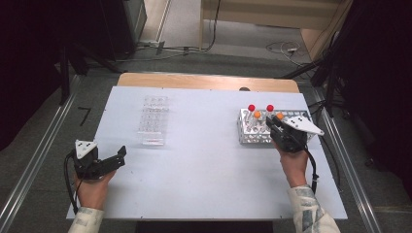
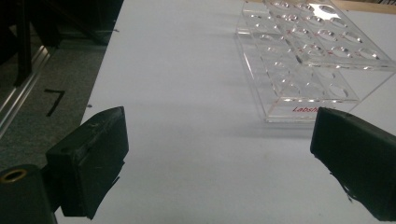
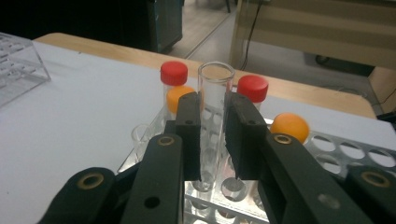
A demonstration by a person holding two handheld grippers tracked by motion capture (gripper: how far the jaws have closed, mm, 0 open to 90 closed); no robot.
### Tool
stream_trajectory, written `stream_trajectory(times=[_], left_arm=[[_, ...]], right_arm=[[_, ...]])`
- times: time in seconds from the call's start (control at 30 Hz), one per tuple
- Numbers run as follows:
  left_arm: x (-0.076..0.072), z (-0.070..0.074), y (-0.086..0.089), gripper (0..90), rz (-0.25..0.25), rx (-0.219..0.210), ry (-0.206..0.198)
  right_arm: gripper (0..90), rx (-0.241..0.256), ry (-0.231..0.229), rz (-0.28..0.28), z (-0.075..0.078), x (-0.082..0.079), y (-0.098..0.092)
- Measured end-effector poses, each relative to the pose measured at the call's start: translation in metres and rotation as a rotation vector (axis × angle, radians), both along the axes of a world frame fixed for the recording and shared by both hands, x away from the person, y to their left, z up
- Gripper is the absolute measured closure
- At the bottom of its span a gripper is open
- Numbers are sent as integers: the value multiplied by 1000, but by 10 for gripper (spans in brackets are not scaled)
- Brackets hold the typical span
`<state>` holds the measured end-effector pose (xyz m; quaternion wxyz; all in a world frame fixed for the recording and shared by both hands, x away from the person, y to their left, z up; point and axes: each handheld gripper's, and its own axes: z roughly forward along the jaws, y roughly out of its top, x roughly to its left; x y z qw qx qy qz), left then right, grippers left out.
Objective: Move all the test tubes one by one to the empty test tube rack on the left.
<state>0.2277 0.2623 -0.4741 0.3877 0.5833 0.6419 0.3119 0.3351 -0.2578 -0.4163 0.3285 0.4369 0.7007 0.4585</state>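
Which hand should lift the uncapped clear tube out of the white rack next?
Right. The right tongs are already closed around the uncapped clear glass tube standing in the white perforated rack. The left tongs are open, near the table's front left, facing the clear acrylic rack.

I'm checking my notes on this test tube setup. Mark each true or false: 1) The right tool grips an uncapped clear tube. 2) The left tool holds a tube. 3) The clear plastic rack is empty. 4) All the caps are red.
1) True: the right tool is closed on the uncapped clear tube above the white rack.
2) False: the left tool is open, holding nothing.
3) True: the clear plastic rack holds no tubes.
4) False: there are red caps and orange caps.
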Motion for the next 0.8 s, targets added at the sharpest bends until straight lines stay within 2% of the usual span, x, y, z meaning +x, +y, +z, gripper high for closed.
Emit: stream_trajectory(times=[0.03, 0.2, 0.37, 0.4, 0.57, 0.8], left_arm=[[0, 0, -1, 50, -1, 2, 0], [-1, 1, -3, 50, -11, 8, 3], [-4, 4, -8, 70, -17, 1, -26], [-3, 6, -12, 75, -28, -11, -28], [-4, 10, -21, 89, -55, -9, -43], [-5, 15, -31, 89, -76, -17, -59]], right_arm=[[733, 11, -5, -2, 5, -3, -2], [733, 25, 3, 14, 9, -8, -2], [733, 29, 23, 42, 12, -19, 0], [732, 19, 23, 52, 12, -24, 3], [732, -3, 38, 70, 11, -34, 9], [732, -10, 55, 89, 6, -39, 19]])
